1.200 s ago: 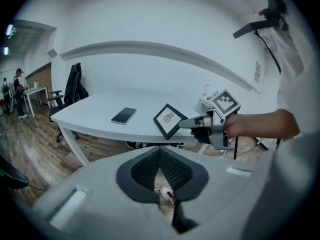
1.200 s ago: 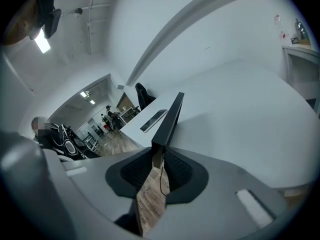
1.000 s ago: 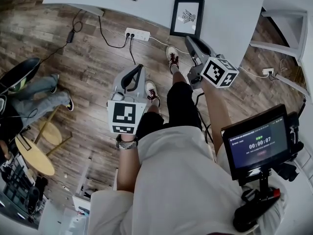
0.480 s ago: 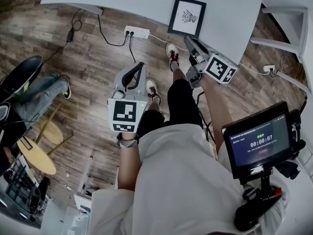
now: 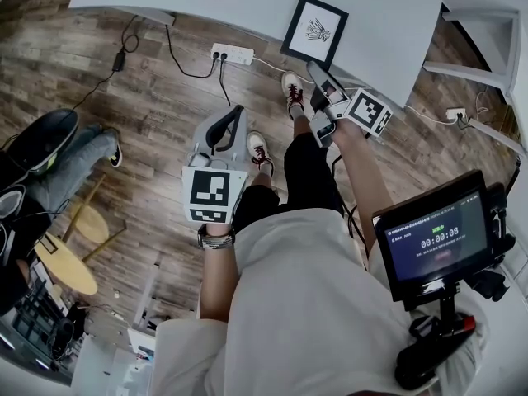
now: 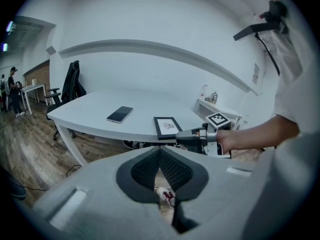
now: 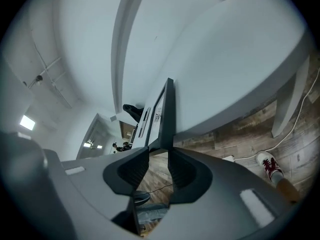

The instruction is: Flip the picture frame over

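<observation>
The picture frame [image 5: 313,30] lies picture side up on the white table [image 5: 396,15], close to its front edge. The right gripper [image 5: 318,71] is at the frame's near edge. Its jaws are opening, with the edge in the gap and no pad pressing. The left gripper [image 5: 235,108] hangs over the wooden floor [image 5: 148,97], jaws together and empty.
</observation>
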The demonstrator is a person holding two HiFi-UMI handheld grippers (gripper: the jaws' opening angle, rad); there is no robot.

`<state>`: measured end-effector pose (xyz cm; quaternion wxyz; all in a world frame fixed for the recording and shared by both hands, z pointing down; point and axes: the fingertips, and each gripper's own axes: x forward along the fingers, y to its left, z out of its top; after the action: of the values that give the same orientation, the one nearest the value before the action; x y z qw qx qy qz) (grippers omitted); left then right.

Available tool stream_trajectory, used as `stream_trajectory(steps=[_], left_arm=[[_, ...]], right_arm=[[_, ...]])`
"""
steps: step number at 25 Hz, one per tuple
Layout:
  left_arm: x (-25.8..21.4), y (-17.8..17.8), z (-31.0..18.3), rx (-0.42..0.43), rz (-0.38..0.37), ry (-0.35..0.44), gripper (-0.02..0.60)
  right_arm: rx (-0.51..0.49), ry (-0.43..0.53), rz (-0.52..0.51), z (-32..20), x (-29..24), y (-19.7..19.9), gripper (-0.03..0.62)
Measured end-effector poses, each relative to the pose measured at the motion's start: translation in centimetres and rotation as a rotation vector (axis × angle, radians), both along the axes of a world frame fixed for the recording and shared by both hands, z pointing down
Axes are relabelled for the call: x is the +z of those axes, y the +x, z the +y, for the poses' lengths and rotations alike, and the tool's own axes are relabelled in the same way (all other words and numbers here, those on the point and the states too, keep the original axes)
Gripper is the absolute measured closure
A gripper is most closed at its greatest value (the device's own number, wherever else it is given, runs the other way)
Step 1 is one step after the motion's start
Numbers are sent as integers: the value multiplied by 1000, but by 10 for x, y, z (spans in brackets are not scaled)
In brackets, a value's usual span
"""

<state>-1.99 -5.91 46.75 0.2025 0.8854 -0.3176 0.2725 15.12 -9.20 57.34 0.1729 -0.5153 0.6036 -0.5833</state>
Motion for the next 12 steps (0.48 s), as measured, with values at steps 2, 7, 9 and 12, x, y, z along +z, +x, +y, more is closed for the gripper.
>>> stream_trajectory(steps=[2, 7, 9, 12], left_arm=[[-2, 0, -1, -5, 14, -4, 578], [-5, 0, -2, -10, 23, -3, 578], [-5, -2, -2, -13, 18, 0, 578], [-5, -3, -4, -12, 12, 2, 578]], right_arm=[[4, 13, -31, -3, 0, -2, 473], [66, -10, -106, -2, 5, 2, 480], [85, -20, -113, -1, 8, 4, 483], [99, -24, -94, -1, 9, 6, 466]])
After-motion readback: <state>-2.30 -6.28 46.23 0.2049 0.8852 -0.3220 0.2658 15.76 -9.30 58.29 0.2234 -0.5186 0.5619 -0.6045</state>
